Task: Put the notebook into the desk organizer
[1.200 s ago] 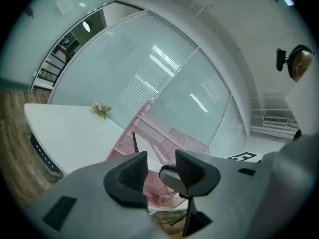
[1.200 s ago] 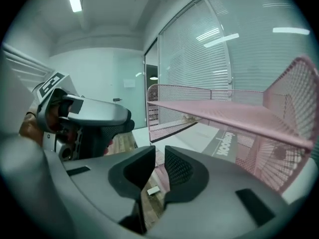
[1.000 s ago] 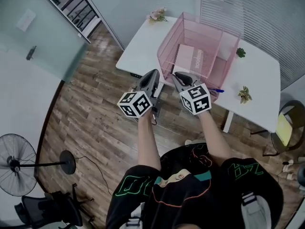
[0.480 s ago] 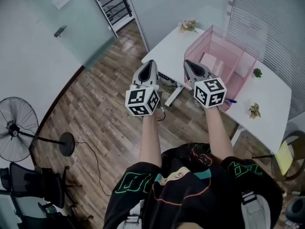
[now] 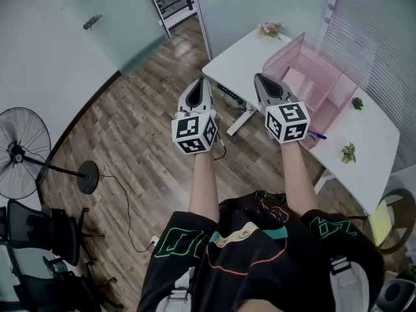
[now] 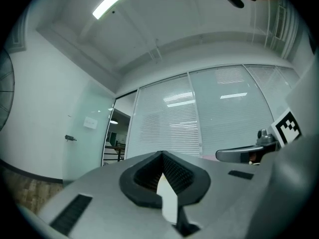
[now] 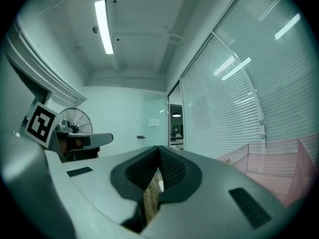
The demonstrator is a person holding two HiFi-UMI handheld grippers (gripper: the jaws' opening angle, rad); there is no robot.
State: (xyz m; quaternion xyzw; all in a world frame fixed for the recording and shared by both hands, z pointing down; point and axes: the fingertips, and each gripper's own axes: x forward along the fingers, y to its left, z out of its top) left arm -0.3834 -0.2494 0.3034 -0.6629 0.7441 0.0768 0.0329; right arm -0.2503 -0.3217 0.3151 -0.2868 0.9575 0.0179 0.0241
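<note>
Both arms reach straight out side by side, with the left tool [image 5: 199, 85] and right tool [image 5: 259, 78] pointing about level and their marker cubes toward the person. Each tool's jaws are pressed together with nothing between them. The notebook [image 5: 296, 82] sits inside the pink desk organizer [image 5: 338, 93] on the white bench [image 5: 237, 57].

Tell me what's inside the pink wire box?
A pale pink notebook sits inside the pink wire-mesh desk organizer. The right gripper hides its near corner, so anything there is unseen.
</note>
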